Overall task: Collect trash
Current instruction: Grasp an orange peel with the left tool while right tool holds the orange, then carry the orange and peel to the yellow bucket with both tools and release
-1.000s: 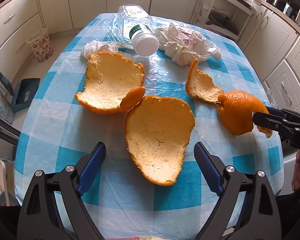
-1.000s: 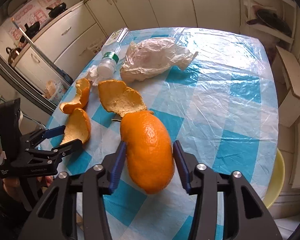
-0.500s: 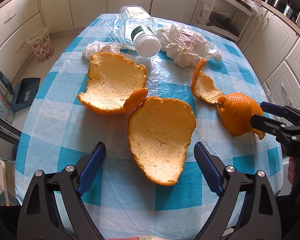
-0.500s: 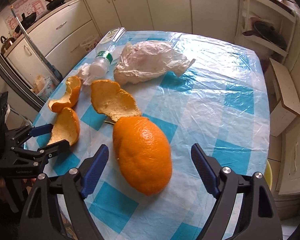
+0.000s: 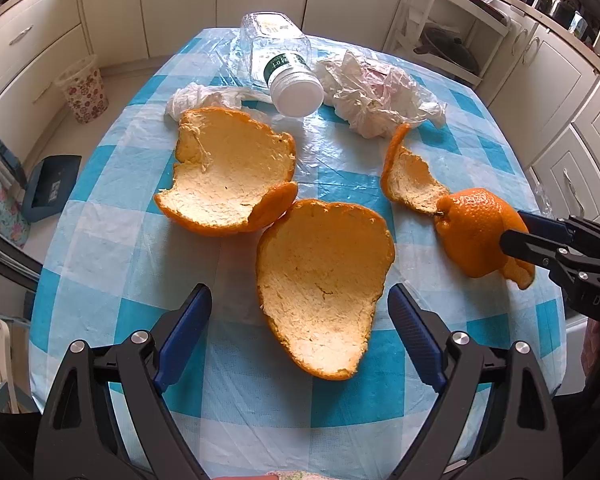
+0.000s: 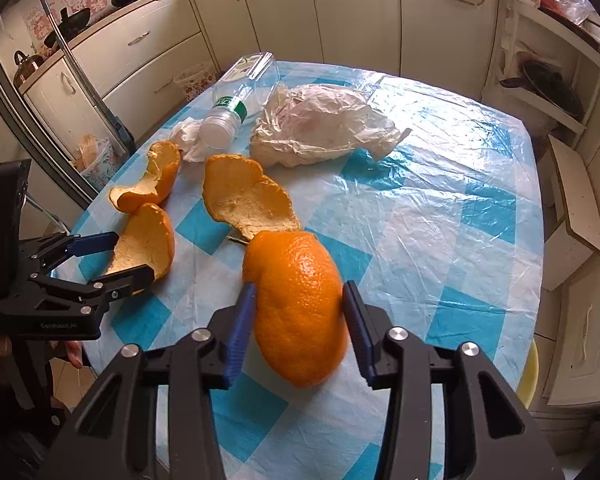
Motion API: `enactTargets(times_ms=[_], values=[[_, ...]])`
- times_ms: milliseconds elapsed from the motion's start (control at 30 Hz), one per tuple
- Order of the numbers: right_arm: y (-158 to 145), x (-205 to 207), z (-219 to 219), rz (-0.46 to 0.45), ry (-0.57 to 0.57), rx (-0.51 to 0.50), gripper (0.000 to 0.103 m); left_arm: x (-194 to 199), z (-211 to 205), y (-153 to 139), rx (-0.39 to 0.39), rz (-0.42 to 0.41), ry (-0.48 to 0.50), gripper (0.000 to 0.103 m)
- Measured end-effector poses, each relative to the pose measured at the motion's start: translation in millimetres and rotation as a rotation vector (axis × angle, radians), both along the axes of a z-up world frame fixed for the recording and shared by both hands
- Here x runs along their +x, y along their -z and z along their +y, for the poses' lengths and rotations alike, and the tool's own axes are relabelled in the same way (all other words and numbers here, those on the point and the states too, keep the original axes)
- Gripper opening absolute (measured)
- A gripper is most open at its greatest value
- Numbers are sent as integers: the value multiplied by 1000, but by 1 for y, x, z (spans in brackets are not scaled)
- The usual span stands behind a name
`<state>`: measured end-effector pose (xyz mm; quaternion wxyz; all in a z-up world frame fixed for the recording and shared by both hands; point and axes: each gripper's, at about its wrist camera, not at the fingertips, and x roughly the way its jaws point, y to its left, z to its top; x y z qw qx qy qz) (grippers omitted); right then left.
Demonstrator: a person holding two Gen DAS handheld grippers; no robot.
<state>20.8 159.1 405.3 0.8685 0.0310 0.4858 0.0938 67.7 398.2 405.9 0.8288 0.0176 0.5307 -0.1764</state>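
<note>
Near table edge (image 6: 536,216), right gripper (image 6: 297,320) clamps peel (image 6: 300,300).

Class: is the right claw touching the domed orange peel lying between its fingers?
Touching. In the right wrist view, the right claw has both blue fingers pressed against the sides of the domed orange peel, with no gap visible.

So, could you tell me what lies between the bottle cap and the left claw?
Two orange peels: one nearer the cap, another reaching between the open claw's fingers, in the left view.
</note>
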Motion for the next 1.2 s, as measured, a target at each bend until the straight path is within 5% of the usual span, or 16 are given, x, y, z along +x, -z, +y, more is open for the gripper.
enactTargets(times_ms=[467,567,767,833,1200], values=[[-9,-4,1,-39,0,-20,25,13,7,3,-18,-8,-39,85],[-10,-5,-1,-41,5,-17,25,14,5,4,-12,-11,-29,73],[-11,-5,-3,-43,11,-14,26,13,4,3,-44,19,1,23],[-11,-4,-4,-44,13,-13,26,14,7,4,-70,43,0,14],[-13,-4,-6,-52,25,-6,26,0,4,-12,-124,-6,51,5]])
